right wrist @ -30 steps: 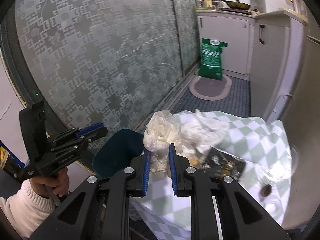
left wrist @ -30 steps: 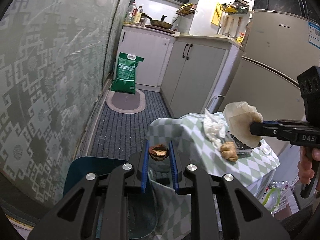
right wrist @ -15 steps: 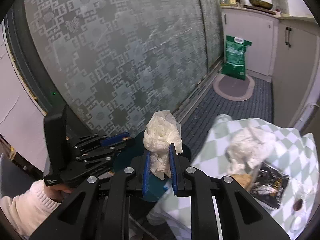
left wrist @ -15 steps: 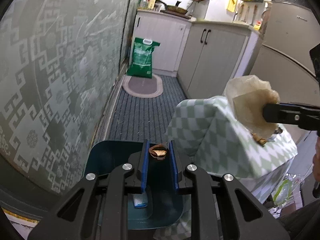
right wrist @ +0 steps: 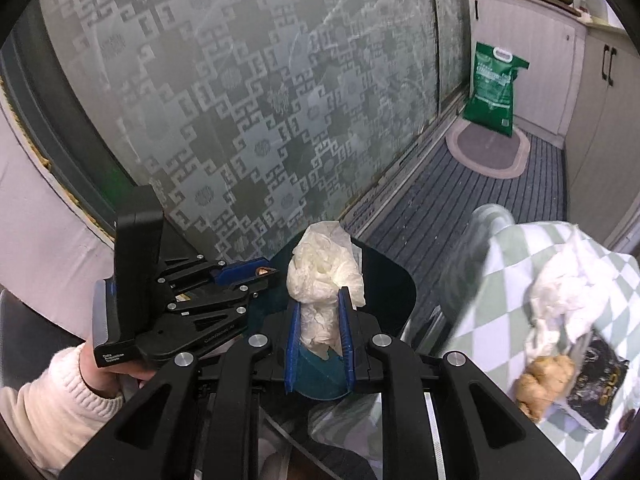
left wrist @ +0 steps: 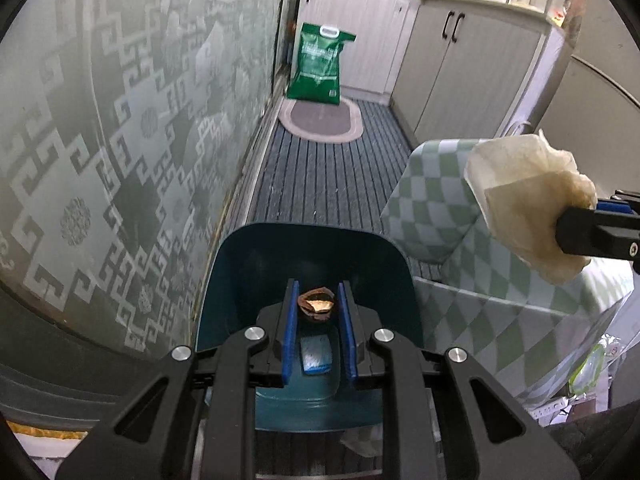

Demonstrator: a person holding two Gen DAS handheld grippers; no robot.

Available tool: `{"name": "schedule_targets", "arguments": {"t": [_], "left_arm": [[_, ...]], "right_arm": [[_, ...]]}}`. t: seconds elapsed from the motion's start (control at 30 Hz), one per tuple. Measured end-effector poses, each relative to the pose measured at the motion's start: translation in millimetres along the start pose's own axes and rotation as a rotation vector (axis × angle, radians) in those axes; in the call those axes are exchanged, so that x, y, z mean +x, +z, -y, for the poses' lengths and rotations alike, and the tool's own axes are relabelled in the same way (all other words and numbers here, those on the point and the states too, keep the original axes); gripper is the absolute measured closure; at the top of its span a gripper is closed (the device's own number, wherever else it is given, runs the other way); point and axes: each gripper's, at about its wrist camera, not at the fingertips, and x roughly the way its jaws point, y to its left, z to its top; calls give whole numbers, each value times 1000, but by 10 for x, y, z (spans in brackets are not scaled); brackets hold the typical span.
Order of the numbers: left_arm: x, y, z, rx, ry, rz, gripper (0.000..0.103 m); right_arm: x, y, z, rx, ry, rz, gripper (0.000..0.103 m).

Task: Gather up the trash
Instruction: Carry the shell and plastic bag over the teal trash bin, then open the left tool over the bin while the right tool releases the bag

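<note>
Left wrist view: the brown scrap (left wrist: 317, 305), small and crumpled, sits pinched between the blue fingers (left wrist: 289, 322) of the left gripper (left wrist: 318, 312), and it hangs right over the open mouth of the teal bin (left wrist: 256, 264). That's the relation that matters: the bin lies straight below and just ahead of the fingers, with one blue item (left wrist: 316, 355) lying on its floor. A release from there, I'd judge, drops the scrap inside.

Over on the right wrist view, the crumpled tissue wad (right wrist: 324, 268) stands tall between the fingers (right wrist: 347, 328) of the right gripper (right wrist: 320, 332), clamped at its lower half, its long axis running up along the fingers. It too is over the bin's rim (right wrist: 394, 276), toward the edge nearest the tabletop (right wrist: 504, 264). Both grippers are closed on their loads, side by side, the left one nearer the patterned glass door (right wrist: 248, 92).

More trash waits on the checked tabletop near its front edge: a white tissue heap (right wrist: 568, 296), a ginger-like lump (right wrist: 544, 380), and a dark wrapper (right wrist: 600, 380).
</note>
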Motion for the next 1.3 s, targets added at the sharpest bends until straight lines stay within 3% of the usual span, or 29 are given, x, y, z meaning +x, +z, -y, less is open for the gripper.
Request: {"name": "schedule_targets", "arguments": {"t": [0.4, 0.77, 1.03, 1.13, 1.3], "left_arm": [[145, -51, -115, -19, 11, -67, 81], [96, -28, -153, -23, 22, -41, 81], [-46, 23, -149, -28, 28, 26, 79], [-160, 52, -145, -28, 33, 87, 71], [-326, 80, -121, -18, 8, 177, 69]], "right_arm": [[450, 2, -28, 8, -22, -109, 86], [650, -25, -70, 7, -17, -162, 86], [723, -44, -80, 10, -10, -180, 86], [734, -45, -81, 12, -5, -185, 86], [786, -53, -69, 24, 2, -195, 85]]}}
